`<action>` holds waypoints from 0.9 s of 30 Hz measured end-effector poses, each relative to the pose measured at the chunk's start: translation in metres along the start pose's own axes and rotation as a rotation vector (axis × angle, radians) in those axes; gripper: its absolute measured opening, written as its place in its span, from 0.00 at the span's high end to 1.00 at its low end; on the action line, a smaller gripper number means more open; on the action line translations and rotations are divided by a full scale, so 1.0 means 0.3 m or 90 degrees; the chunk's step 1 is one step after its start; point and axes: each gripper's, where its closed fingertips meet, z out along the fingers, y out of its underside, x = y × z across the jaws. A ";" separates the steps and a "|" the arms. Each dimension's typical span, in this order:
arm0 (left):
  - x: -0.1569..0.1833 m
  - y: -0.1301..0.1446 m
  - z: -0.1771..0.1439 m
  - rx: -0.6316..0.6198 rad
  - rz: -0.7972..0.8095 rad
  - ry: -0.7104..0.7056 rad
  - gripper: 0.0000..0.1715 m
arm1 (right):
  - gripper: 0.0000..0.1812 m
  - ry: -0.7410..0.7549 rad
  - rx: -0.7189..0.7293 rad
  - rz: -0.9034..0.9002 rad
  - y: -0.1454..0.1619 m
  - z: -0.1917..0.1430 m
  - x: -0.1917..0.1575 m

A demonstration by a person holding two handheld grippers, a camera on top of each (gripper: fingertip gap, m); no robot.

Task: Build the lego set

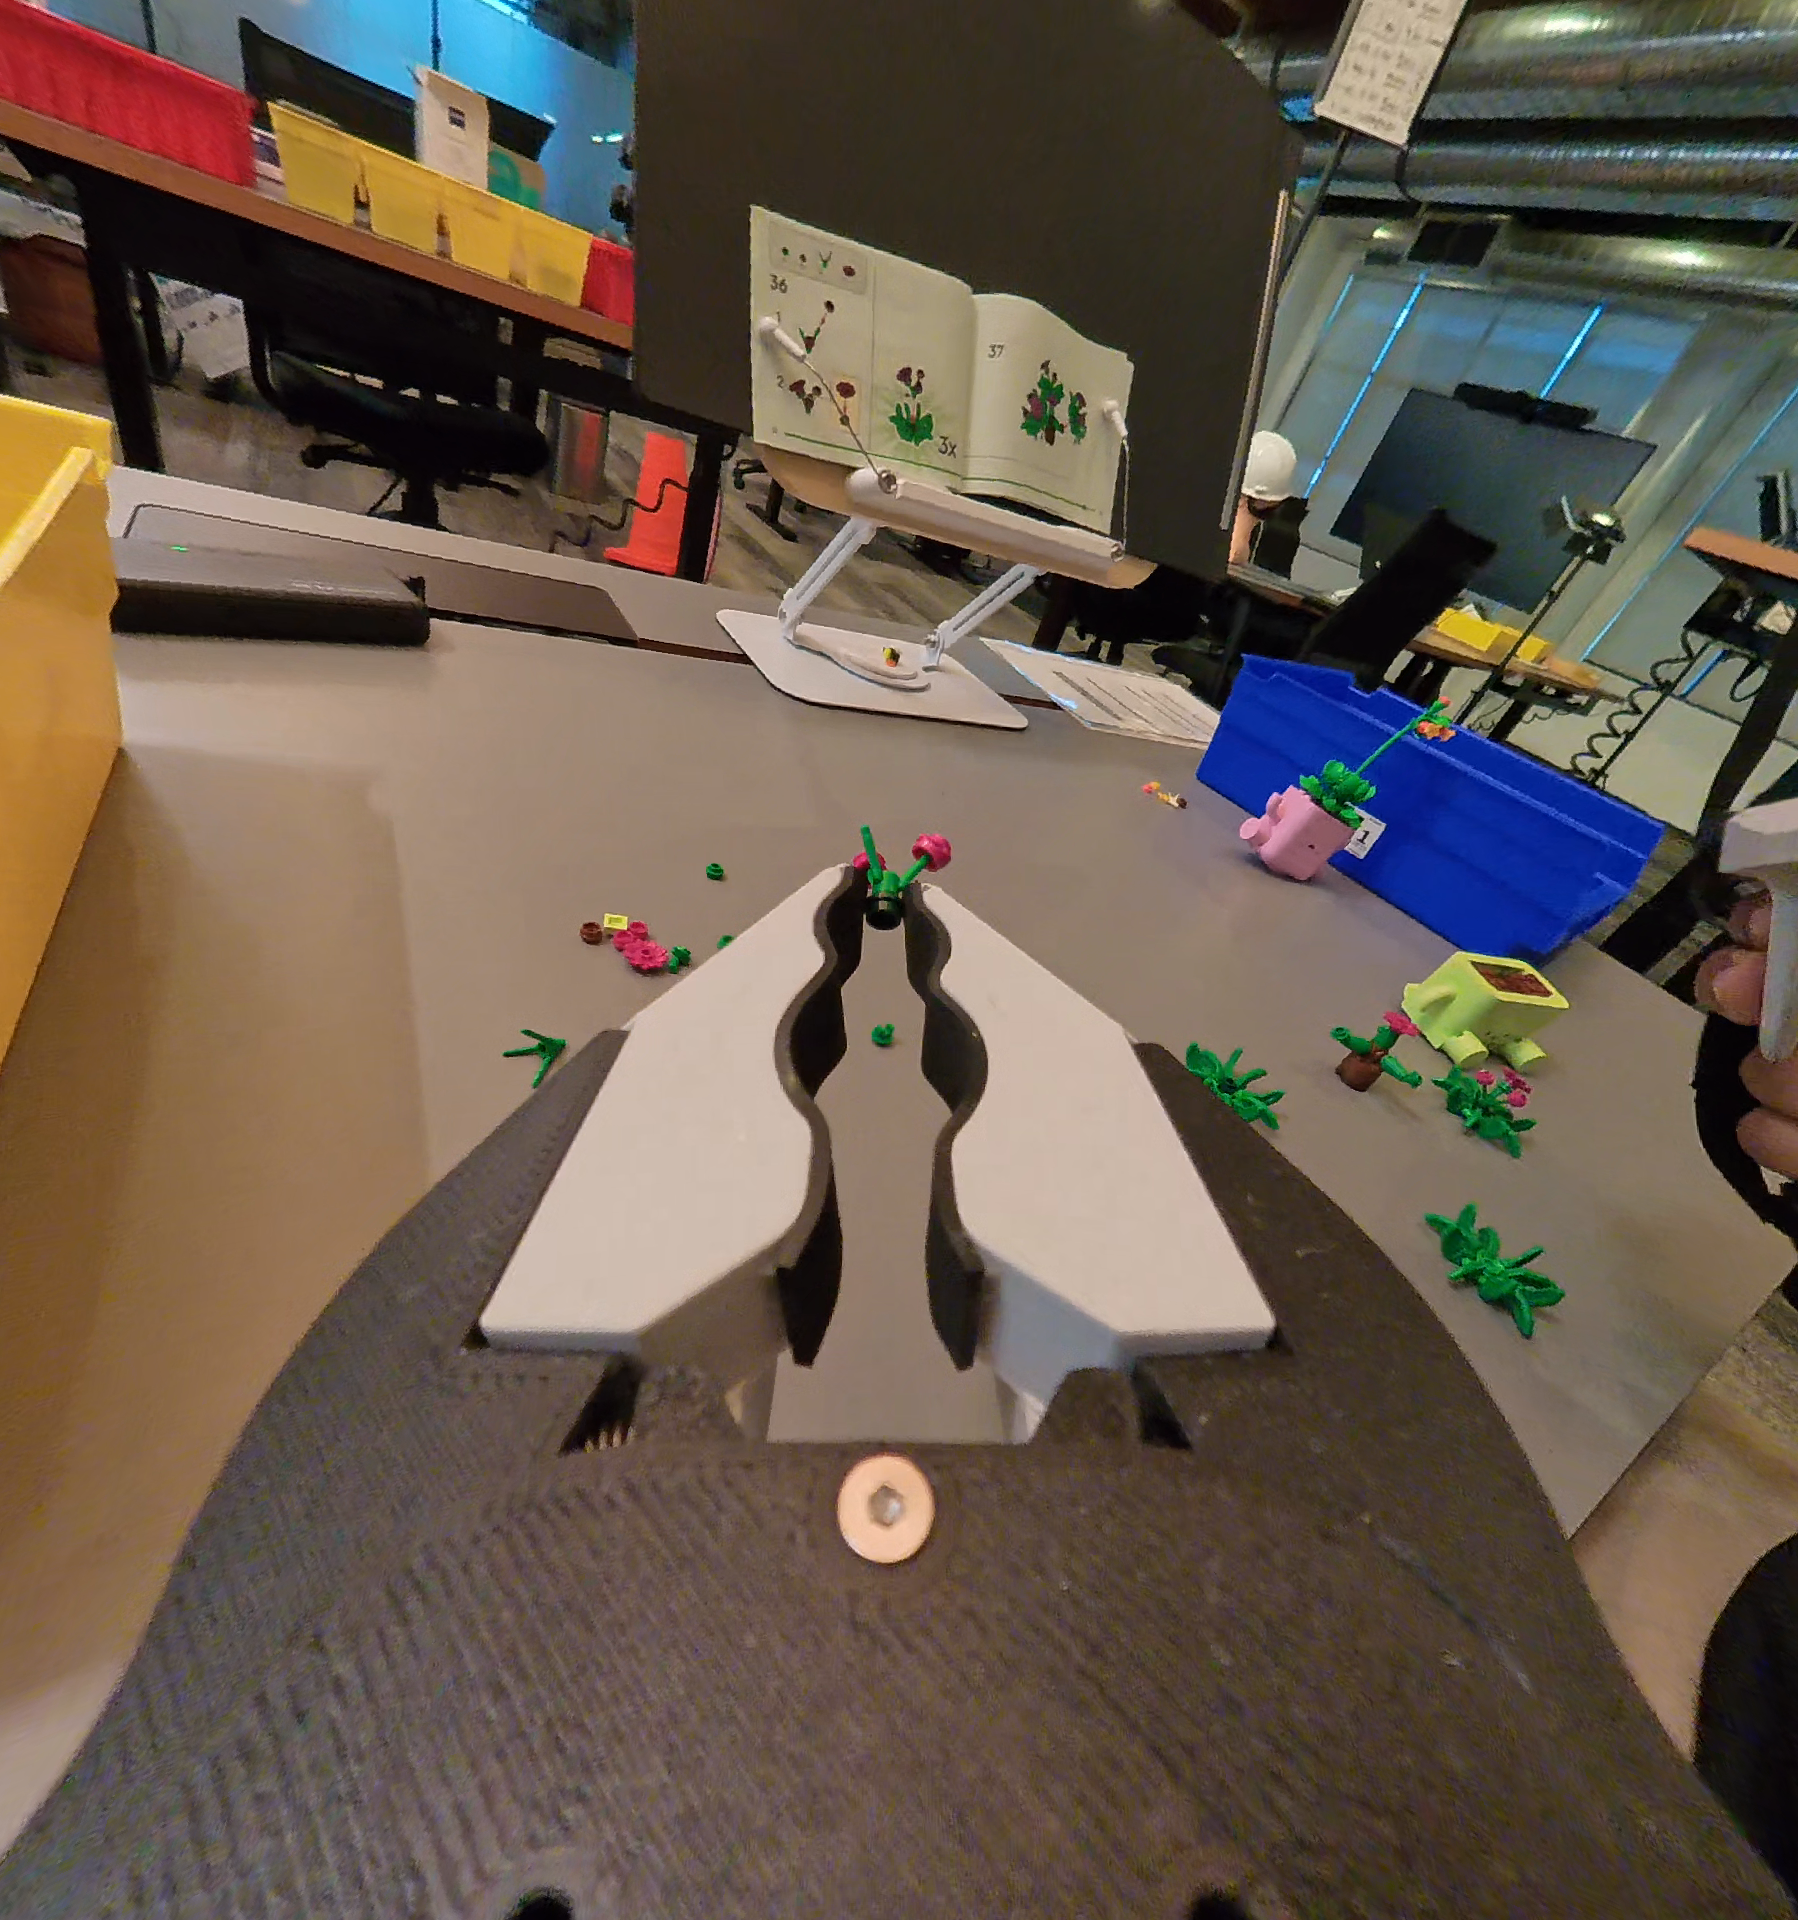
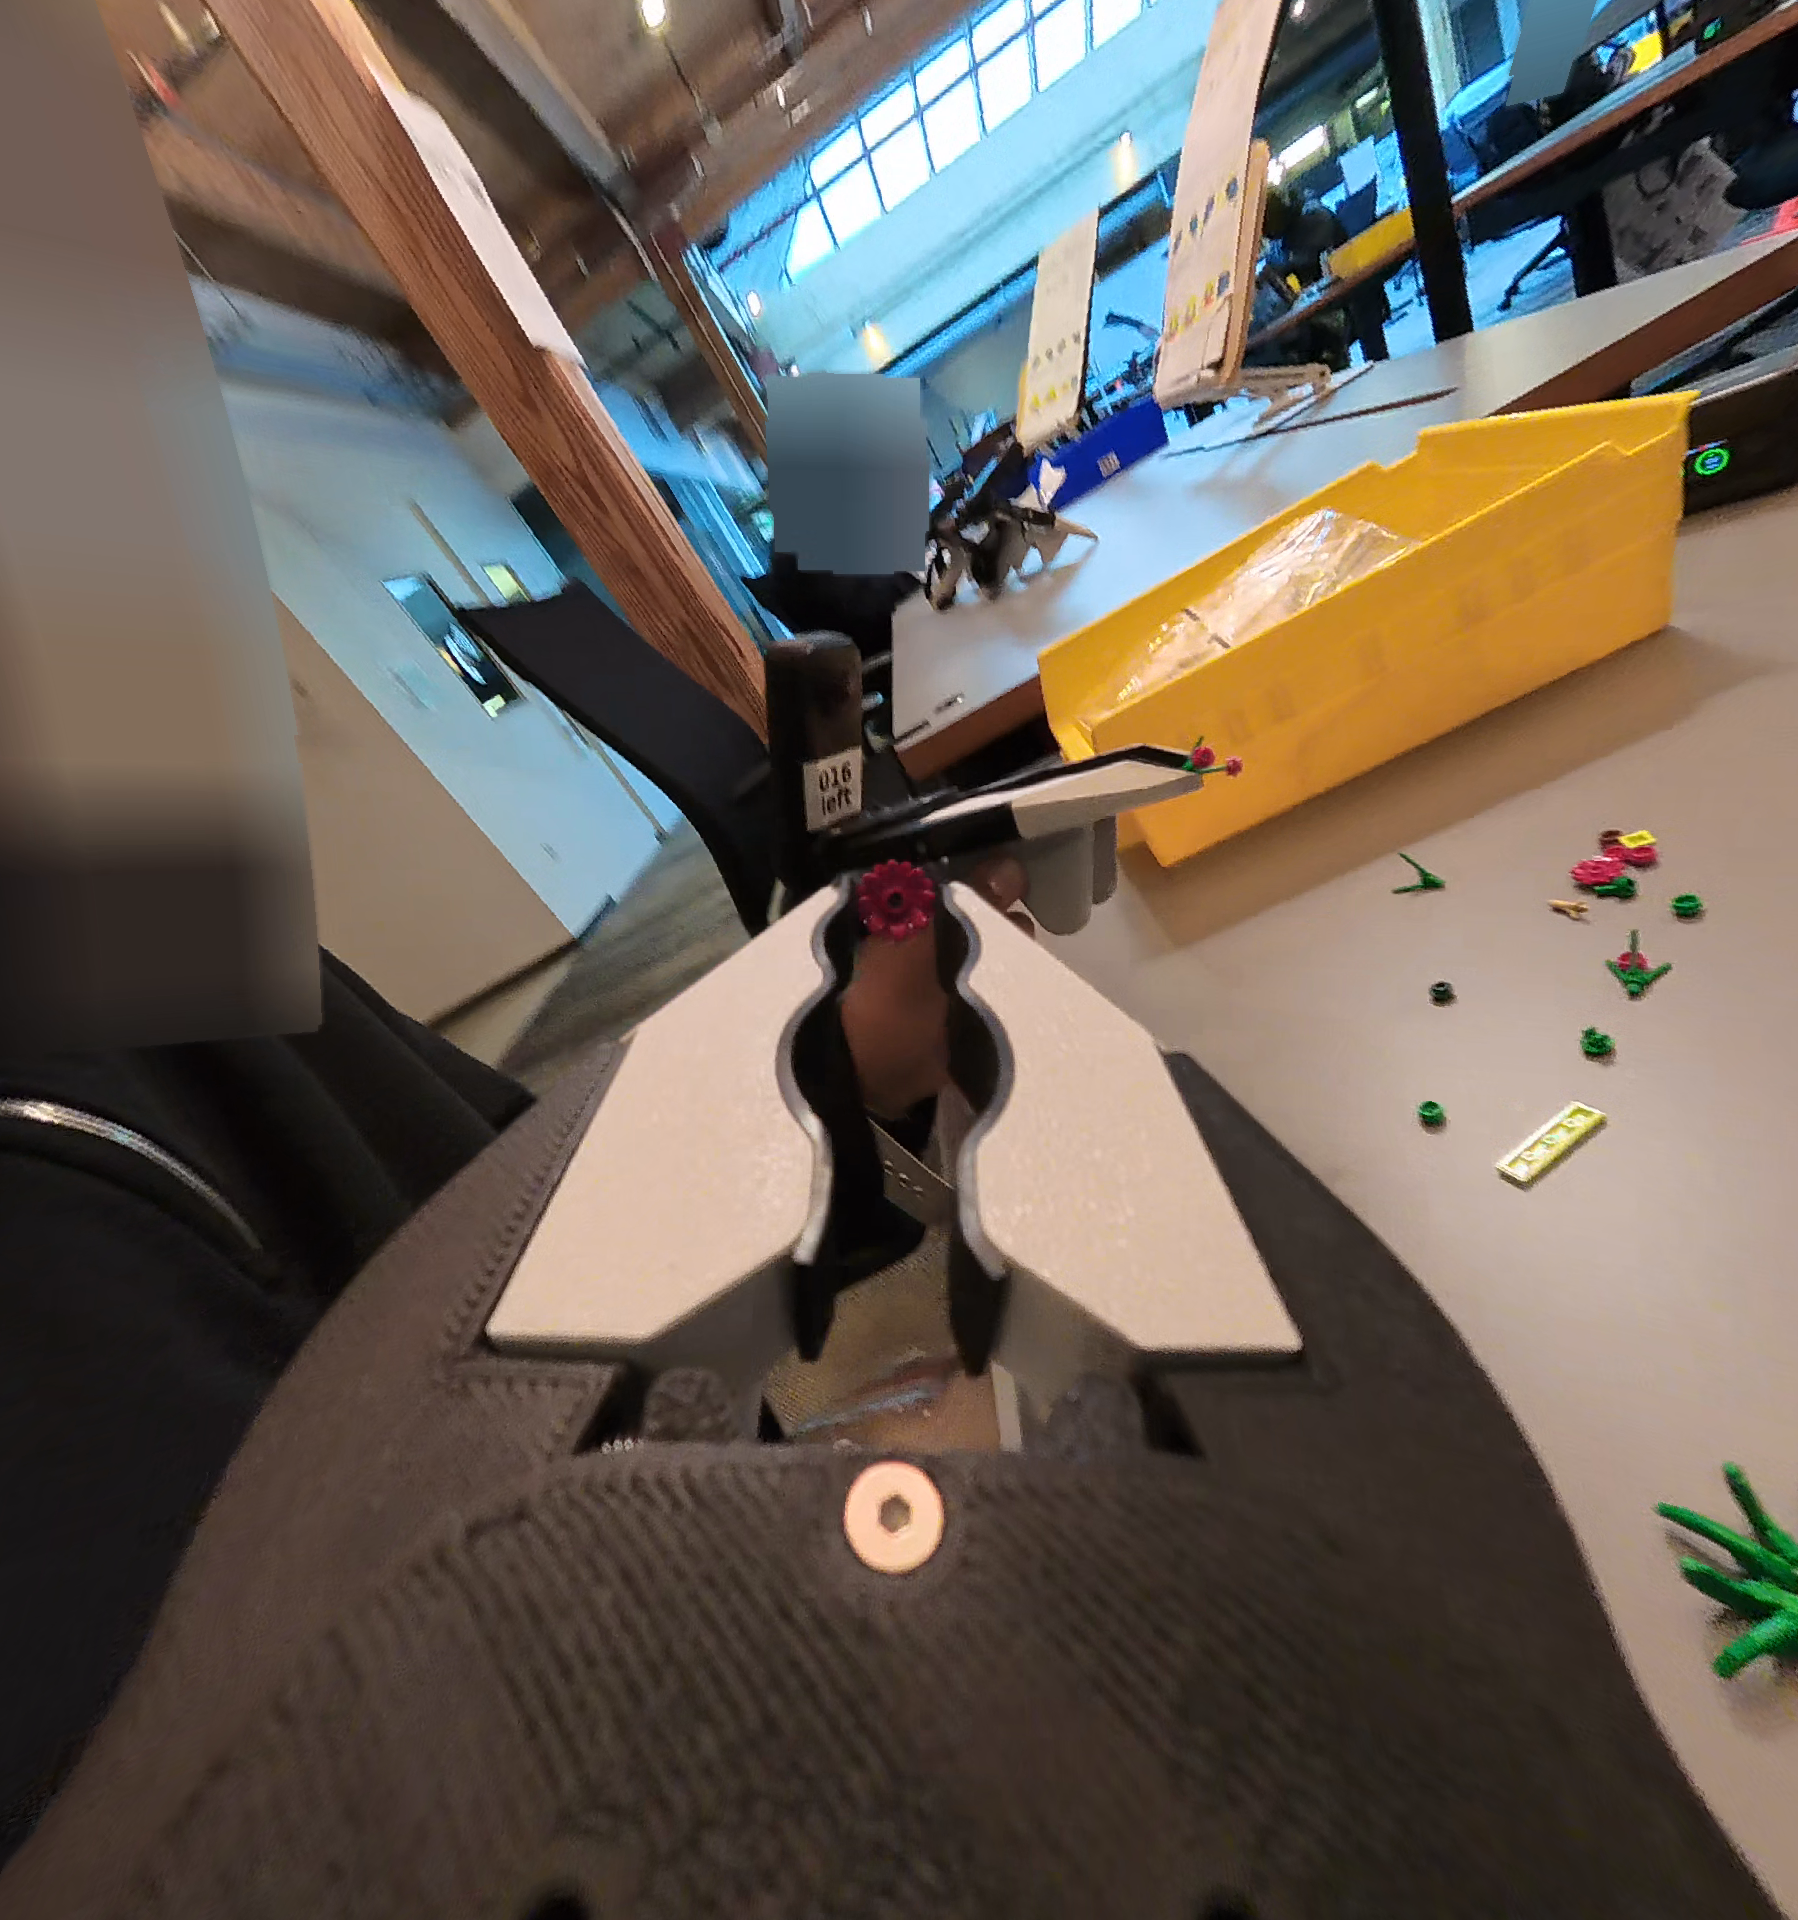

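Holding a small green stem assembly (image 1: 890, 878) with pink blooms pinched at its tips, the left gripper (image 1: 887, 899) hangs above the grey table (image 1: 562, 790), well clear of the loose pieces. The right gripper (image 2: 896, 902), off to the right, is closed on a single magenta flower (image 2: 895, 898). The step looks like adding that bloom to the stem; next the two tips must meet, stud lined to stalk, then press gently.
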 end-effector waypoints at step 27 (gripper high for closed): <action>0.070 0.038 0.033 -0.035 0.043 0.046 0.97 | 0.93 0.110 -0.010 -0.088 -0.011 -0.074 0.104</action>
